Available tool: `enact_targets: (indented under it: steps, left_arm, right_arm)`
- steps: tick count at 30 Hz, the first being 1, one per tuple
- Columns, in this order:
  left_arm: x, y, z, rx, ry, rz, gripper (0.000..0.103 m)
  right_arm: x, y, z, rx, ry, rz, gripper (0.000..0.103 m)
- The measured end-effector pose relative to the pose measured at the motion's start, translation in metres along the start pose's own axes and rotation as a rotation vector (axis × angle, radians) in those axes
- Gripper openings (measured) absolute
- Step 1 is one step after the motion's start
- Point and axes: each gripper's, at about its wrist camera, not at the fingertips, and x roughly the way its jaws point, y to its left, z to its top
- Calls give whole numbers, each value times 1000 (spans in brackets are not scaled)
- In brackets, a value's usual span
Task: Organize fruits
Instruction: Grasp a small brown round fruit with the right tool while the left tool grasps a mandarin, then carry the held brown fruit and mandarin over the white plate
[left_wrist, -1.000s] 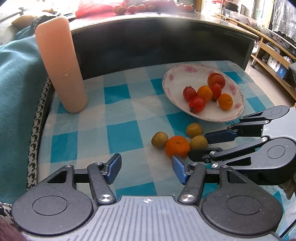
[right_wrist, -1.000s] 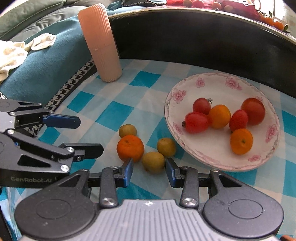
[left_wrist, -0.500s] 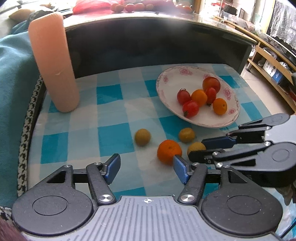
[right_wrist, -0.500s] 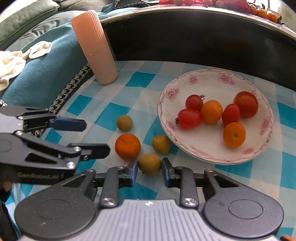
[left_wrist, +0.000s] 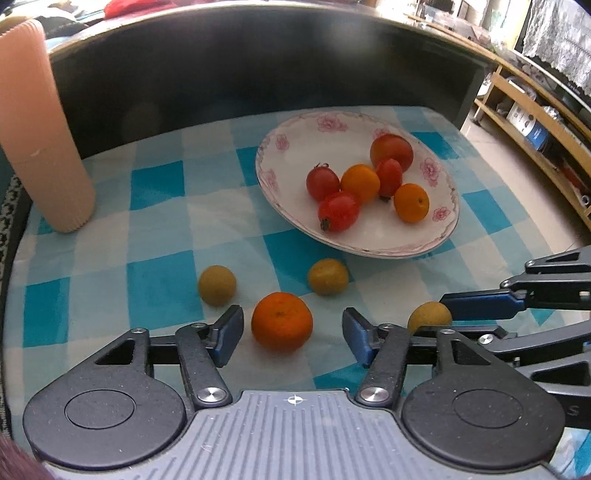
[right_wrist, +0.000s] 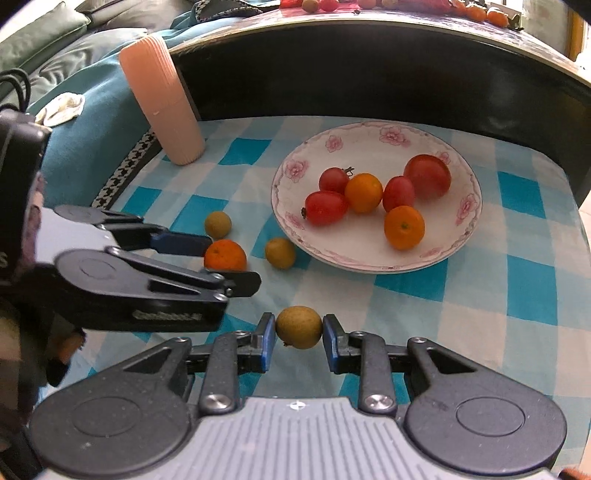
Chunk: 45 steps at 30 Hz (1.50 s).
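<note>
My right gripper (right_wrist: 298, 334) is clamped on a small brown fruit (right_wrist: 298, 327), one pad at each side; it appears raised off the checked cloth (right_wrist: 461, 295), though I cannot confirm the gap underneath. My left gripper (left_wrist: 292, 338) is spread wide, with the orange (left_wrist: 282, 320) on the cloth between its pads and neither pad touching it. Two more brown fruits (left_wrist: 217, 285) (left_wrist: 328, 276) lie loose on the cloth near the rim of the plate (left_wrist: 354, 122), which carries four red fruits and two orange ones.

Risks from this position:
- The held fruit is round and small and is gripped at two narrow contacts. A jolt or any slack in my squeeze could let it roll out and drop.
- The plate's centre is crowded. Releasing from height could knock the pile or bounce the fruit over the shallow rim.
- The two grippers work close together. If both advance at once, they could collide or nudge the loose fruit along the cloth.
- The orange is wide; an off-centre closure could push it away.

Limits of view: the held fruit's underside is hidden. In the left view my own finger covers its lower part. The pink ribbed cylinder (right_wrist: 162, 107) is cut off at the top in the left view.
</note>
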Motion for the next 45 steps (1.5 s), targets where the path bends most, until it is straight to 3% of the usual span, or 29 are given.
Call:
enact_targets:
  steps: [4,9,13,28,37,45]
  left_arm:
    - [6,-2,1,-4,1,9,60]
    - [7,-4,0,6,0,47,47]
    - [7,-8,0,29,-4,65,45]
    - [-1,-25,-7,84,27,17,44]
    - [6,-28,-11,106,47,23,50]
    - [5,-30,-11,114,46,32,50]
  right_arm:
    - [0,-2,-1,2,5,-5,44]
    - [3,-5,-3,4,24,-15,44]
    - [-1,-6,-1,5,11,-19,44]
    - [2,-10,-7,-6,36,-48,44]
    - [10,-7,-8,-40,46,-55,44]
    - [12,-6,-8,-52,48,-62,44]
